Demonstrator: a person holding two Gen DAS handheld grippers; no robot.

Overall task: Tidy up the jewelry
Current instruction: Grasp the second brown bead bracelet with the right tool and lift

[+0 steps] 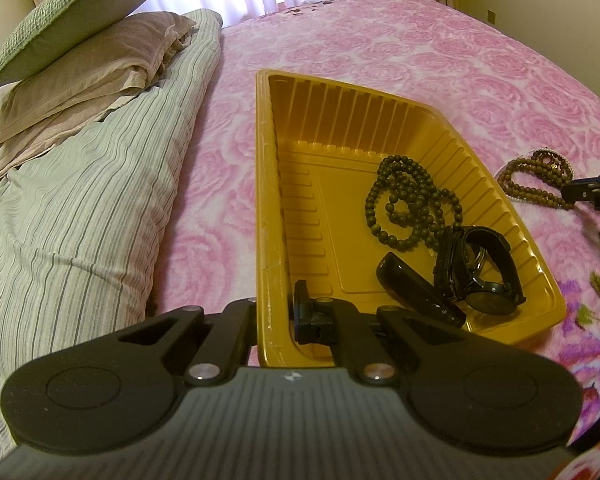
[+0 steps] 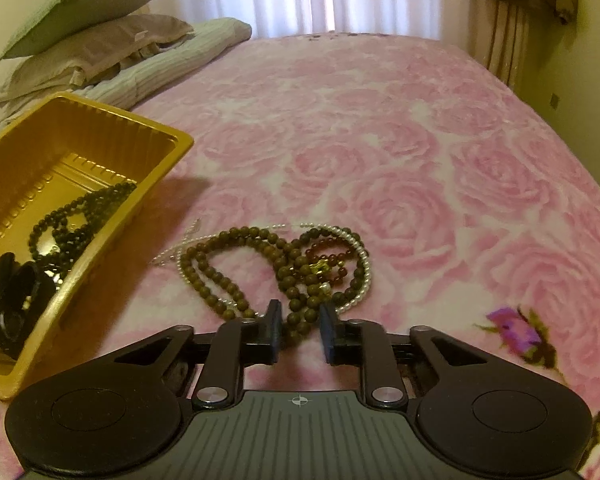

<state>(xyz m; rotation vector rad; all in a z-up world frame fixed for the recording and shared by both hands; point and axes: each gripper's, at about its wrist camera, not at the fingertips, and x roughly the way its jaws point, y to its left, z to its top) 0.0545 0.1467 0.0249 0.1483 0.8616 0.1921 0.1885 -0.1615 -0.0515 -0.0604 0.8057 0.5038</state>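
A yellow plastic tray [image 1: 265, 200] rests on the pink rose bedcover. It holds a dark bead necklace [image 1: 412, 200], a black wristwatch [image 1: 488, 276] and a black strap [image 1: 416, 292]. My left gripper [image 1: 272, 314] is shut on the tray's near left wall, one finger inside and one outside. A brown bead necklace [image 2: 236, 276] lies tangled with a pearl string [image 2: 364, 264] and a reddish bead bracelet [image 2: 332, 256] on the cover right of the tray [image 2: 140, 122]. My right gripper [image 2: 300, 322] is down at the pile's near edge, its pads closed against brown beads that still rest on the cover.
Stacked pillows [image 1: 80, 20] and a folded striped quilt [image 1: 80, 200] lie left of the tray. The pink bedcover [image 2: 420, 160] stretches far and right to curtains and a wall. The right gripper's tip [image 1: 592, 194] shows beside the brown beads [image 1: 532, 180] in the left wrist view.
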